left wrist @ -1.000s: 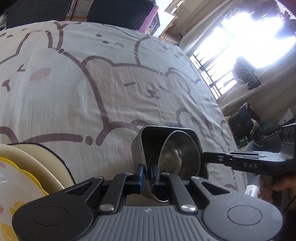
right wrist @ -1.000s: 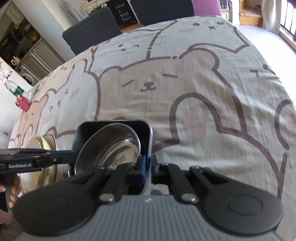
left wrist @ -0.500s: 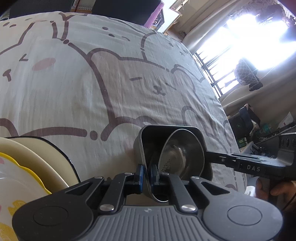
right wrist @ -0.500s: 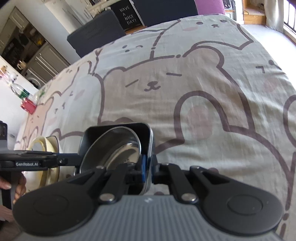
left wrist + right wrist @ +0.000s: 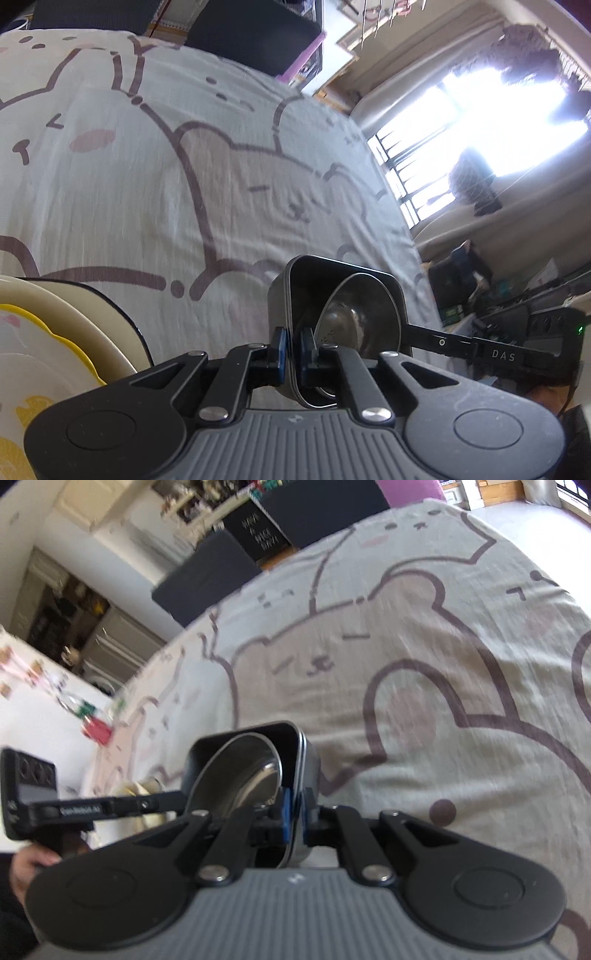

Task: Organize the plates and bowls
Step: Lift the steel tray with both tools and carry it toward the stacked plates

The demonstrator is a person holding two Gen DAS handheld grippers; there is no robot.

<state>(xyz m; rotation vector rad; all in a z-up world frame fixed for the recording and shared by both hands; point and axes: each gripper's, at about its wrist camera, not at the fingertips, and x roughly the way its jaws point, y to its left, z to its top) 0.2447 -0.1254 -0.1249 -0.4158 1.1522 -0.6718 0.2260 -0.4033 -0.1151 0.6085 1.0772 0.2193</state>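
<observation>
A square dark metal container (image 5: 295, 291) holds a round steel bowl (image 5: 358, 317) leaning inside it. My left gripper (image 5: 291, 354) is shut on the container's near wall. My right gripper (image 5: 293, 819) is shut on the opposite wall of the same container (image 5: 306, 760), with the steel bowl (image 5: 240, 775) inside. Both grippers hold the container above the bear-print cloth (image 5: 147, 192). A stack of cream and yellow plates (image 5: 48, 332) lies at the left of the left wrist view; it shows faintly behind the left gripper in the right wrist view (image 5: 136, 788).
Dark chairs (image 5: 207, 579) stand at the table's far side. A window (image 5: 480, 140) with curtains is to the right. A red item and bottles (image 5: 92, 727) sit on a white counter at the left. The cloth (image 5: 443, 664) spreads wide ahead.
Both grippers have lifted the container with the bowl higher off the cloth and tilted; the views are blurred from motion. The grips have not changed.
</observation>
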